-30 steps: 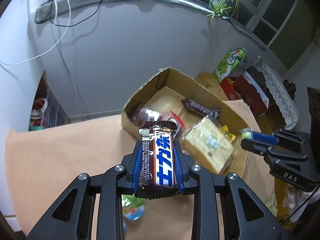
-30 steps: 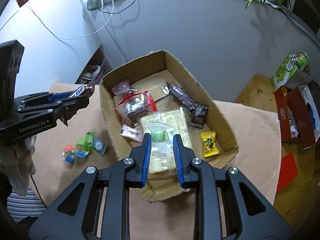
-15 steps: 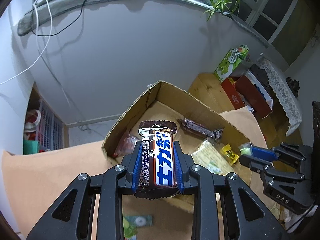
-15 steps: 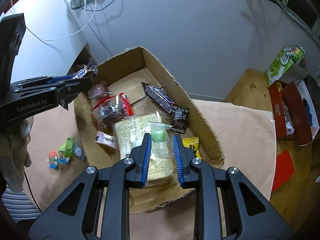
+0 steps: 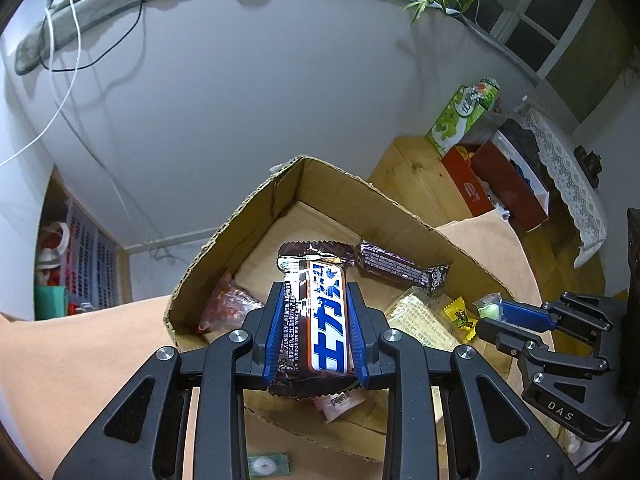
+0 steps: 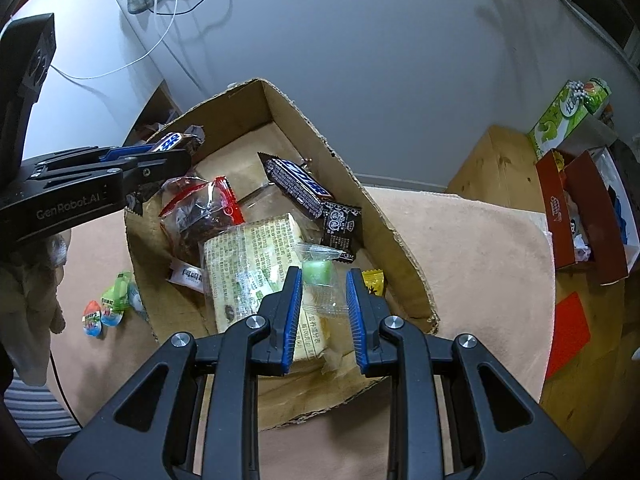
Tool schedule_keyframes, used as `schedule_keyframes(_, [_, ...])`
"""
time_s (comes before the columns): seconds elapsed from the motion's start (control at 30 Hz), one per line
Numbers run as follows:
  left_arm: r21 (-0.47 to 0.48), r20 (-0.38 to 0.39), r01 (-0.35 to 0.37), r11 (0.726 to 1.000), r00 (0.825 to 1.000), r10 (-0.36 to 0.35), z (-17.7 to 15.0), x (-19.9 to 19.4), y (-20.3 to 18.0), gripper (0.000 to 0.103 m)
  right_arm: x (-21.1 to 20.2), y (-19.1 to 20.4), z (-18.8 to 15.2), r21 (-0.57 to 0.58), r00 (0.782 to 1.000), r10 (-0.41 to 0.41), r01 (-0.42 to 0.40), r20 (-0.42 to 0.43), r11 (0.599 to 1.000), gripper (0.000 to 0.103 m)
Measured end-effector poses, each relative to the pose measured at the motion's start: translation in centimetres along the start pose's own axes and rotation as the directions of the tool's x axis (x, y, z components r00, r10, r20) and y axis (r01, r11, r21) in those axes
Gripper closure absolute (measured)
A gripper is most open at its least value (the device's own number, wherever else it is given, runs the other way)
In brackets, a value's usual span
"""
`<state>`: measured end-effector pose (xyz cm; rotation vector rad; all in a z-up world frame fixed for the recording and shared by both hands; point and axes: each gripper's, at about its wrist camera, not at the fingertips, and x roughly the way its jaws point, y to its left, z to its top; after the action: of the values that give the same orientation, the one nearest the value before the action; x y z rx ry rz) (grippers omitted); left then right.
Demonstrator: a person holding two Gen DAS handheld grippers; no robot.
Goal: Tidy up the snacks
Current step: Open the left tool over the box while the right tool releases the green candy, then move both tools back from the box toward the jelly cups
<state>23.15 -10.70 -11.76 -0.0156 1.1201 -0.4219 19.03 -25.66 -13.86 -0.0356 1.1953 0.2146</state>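
Note:
An open cardboard box [image 5: 256, 208] [image 6: 400, 240] stands on the tan table cover. My left gripper [image 5: 316, 300] is shut on a brown chocolate bar [image 5: 326, 320] with blue-and-white lettering, held over the box's near-left part; it also shows in the right wrist view [image 6: 172, 142]. My right gripper [image 6: 322, 280] is shut on a green candy [image 6: 317, 272] in a clear wrapper, over the box's near side; it also shows in the left wrist view [image 5: 490, 310]. In the box lie a second dark bar [image 6: 298, 184], a cracker pack [image 6: 256, 264], a red-trimmed bag [image 6: 200, 212] and a yellow candy [image 6: 372, 282].
Small green and blue wrapped sweets [image 6: 108, 304] lie on the cover left of the box. Red cartons [image 6: 584, 216] and a green carton [image 6: 568, 116] stand on the wooden surface to the right. A grey wall rises behind the table.
Both grippers have moved forward over the box with their snacks still held. The left one went from above the table cover to above the box's near-left part.

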Motion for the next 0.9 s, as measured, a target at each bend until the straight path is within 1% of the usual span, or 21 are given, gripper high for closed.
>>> schedule_keyframes(0.03, [-0.002, -0.003, 0.001, 1.0, 1.0, -0.001, 0.1, 0.0, 0.0, 0.075, 0.0, 0.1, 0.0, -0.005, 1.0, 0.001, -0.002, -0.002, 1.0, 0.072])
schedule_keyframes(0.07, [-0.006, -0.006, 0.002, 1.0, 1.0, -0.002, 0.1, 0.0, 0.1, 0.071, 0.0, 0.3, 0.0, -0.011, 1.0, -0.002, 0.002, -0.001, 1.0, 0.056])
schedule_keyframes(0.1, [-0.01, -0.008, 0.005, 1.0, 1.0, -0.005, 0.2, 0.0, 0.1, 0.065, -0.1, 0.5, 0.0, -0.019, 1.0, -0.009, 0.009, 0.005, 1.0, 0.046])
schedule_keyframes(0.13, [-0.015, -0.01, 0.01, 1.0, 1.0, -0.011, 0.2, -0.1, 0.2, 0.05, -0.3, 0.7, 0.0, -0.03, 1.0, -0.016, 0.016, 0.015, 0.999, 0.032])
schedule_keyframes(0.17, [-0.021, -0.006, 0.013, 1.0, 1.0, -0.013, 0.2, -0.3, 0.3, 0.042, -0.4, 0.9, 0.0, -0.038, 1.0, -0.016, 0.017, 0.021, 0.999, 0.029])
schedule_keyframes(0.33, [-0.022, 0.002, 0.009, 1.0, 1.0, -0.008, 0.2, -0.7, 0.2, 0.041, -0.4, 2.1, -0.2, -0.079, 1.0, -0.024, 0.025, 0.01, 0.997, 0.029])
schedule_keyframes(0.57, [-0.025, 0.008, 0.008, 1.0, 1.0, -0.008, -0.3, -1.2, 0.4, 0.041, -0.6, 2.9, -0.6, -0.092, 1.0, -0.019, 0.02, 0.008, 0.996, 0.029])
schedule_keyframes(0.9, [-0.053, 0.04, 0.007, 0.999, 0.999, -0.005, -1.3, -3.4, 1.7, 0.041, -2.1, 4.4, -0.7, -0.11, 0.999, -0.002, 0.005, 0.035, 0.994, 0.029])
